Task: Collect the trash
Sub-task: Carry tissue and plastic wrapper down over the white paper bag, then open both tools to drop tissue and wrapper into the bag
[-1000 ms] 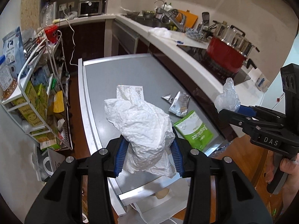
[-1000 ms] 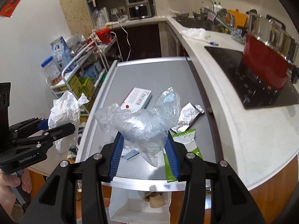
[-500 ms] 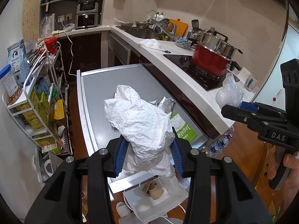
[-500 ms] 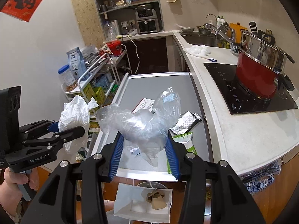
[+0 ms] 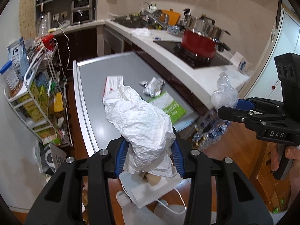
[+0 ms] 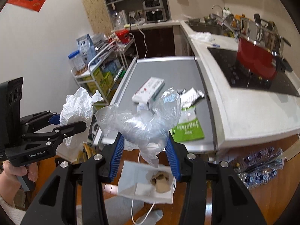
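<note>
A: Which step is in hand?

B: The carry to the bin, it seems. The left tool (image 5: pixel 148 155) has a crumpled white paper wad (image 5: pixel 142 123) clamped between its blue pads, jaws drawn in close on it. The right tool (image 6: pixel 143 154) grips a clear plastic film (image 6: pixel 142 120) the same way, nearly closed on the bunched middle, with loose ends spilling over the top.

A: And where would it all go?

B: Below both tools a white paper bag (image 6: pixel 136 185) stands open on the wooden floor, just off the near end of the grey surface (image 5: pixel 93 86). Something tan and crumpled already lies inside. Both loads hang roughly above its mouth, the paper wad partly hiding it in the left view.

A: So the next move?

B: Probably to lower each tool over the opening and part the jaws so the wad and the film fall in. The film is light and may cling or drift, so releasing it low over the bag looks wise.

A: Is the job nearly finished?

B: Not by the look of it. A white and red box (image 6: pixel 148 90), a silver foil wrapper (image 6: pixel 191 95) and a green packet (image 6: pixel 187 127) lie on the surface, untouched.
</note>
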Demonstrator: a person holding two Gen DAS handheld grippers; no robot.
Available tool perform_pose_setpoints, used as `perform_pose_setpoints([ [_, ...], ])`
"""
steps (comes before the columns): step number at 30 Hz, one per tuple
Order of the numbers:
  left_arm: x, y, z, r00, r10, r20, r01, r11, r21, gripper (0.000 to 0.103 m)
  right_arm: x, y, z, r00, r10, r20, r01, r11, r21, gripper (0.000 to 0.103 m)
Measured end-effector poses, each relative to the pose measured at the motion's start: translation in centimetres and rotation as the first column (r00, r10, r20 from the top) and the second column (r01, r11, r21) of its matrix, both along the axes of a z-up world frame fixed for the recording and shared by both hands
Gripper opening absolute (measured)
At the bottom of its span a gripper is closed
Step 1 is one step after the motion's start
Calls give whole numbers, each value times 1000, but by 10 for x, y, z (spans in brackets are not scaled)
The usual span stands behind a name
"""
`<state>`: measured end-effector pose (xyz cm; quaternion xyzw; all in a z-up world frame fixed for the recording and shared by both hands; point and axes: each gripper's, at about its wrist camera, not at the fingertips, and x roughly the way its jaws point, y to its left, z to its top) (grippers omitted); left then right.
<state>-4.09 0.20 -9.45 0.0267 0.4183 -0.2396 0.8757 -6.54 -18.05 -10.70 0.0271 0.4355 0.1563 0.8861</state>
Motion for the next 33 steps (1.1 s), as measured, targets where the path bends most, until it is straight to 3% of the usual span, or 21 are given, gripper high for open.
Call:
perform_pose_setpoints([
  [8,-25,-4,-37,995,-17,-96,22,998,52,44,-21,3,-43,994,22,-111,-24,1000,-19,43],
  [18,-38,-2,-102,973,-10,-231,35,994,104,44,-32,8,-124,957,29,-289,-46,997,-54,43],
  [26,-32,-7,-156,948,12,-317,28,992,123,44,-20,16,-187,916,21,-401,-44,998,-50,43],
  [33,-18,-16,-192,930,28,-366,29,988,152,44,-1,16,-219,890,-10,-455,-25,997,-70,44],
])
